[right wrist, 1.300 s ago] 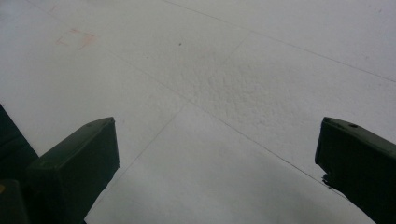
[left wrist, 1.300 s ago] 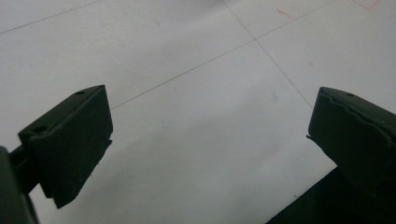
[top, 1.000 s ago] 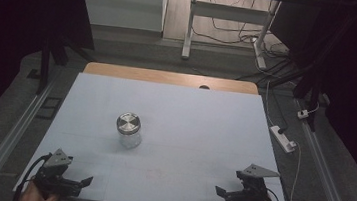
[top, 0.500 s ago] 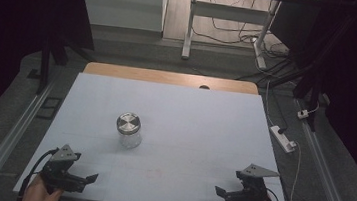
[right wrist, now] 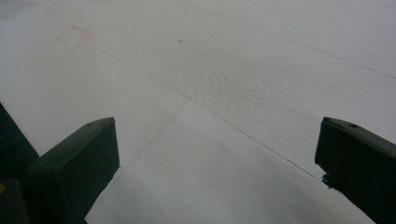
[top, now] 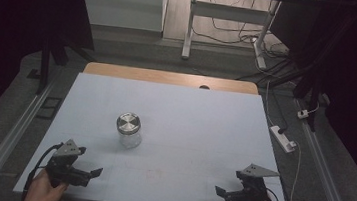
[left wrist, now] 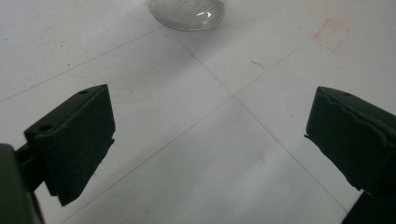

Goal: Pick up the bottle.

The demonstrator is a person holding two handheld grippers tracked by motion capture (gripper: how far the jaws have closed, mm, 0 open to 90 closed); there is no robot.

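- While standing upright on the white table (top: 189,126), left of centre and nearer the front half: glass jar (top: 128,130) with a shiny metal lid (top: 128,123), untouched by either tool.
- Low at the front left corner, held by a hand (top: 42,194): left gripper (top: 89,175), jaws spread wide with nothing between them, tips turned rightward along the front edge.
- Seen from the left gripper view: rounded glass bottom of the jar (left wrist: 186,11) at the top edge, well ahead of the gaping jaws, bare table between.
- Faint red pen marks (left wrist: 330,37) on the surface, right of the jar in that view; thin pencil lines crossing beneath the jaws.
- At the front right corner, near the table edge: right gripper (top: 222,193), jaws likewise wide apart and empty, grey three-cornered plate (top: 257,170) on top, well apart from the jar.
- Nothing between either gripper and the jar but open tabletop.
- Beyond the white sheet: strip of bare wood (top: 169,77) along the far edge with a dark hole (top: 204,87).
- On the floor to the right: white power strip (top: 283,138) and trailing cables; farther back, white legs of another desk (top: 190,26).
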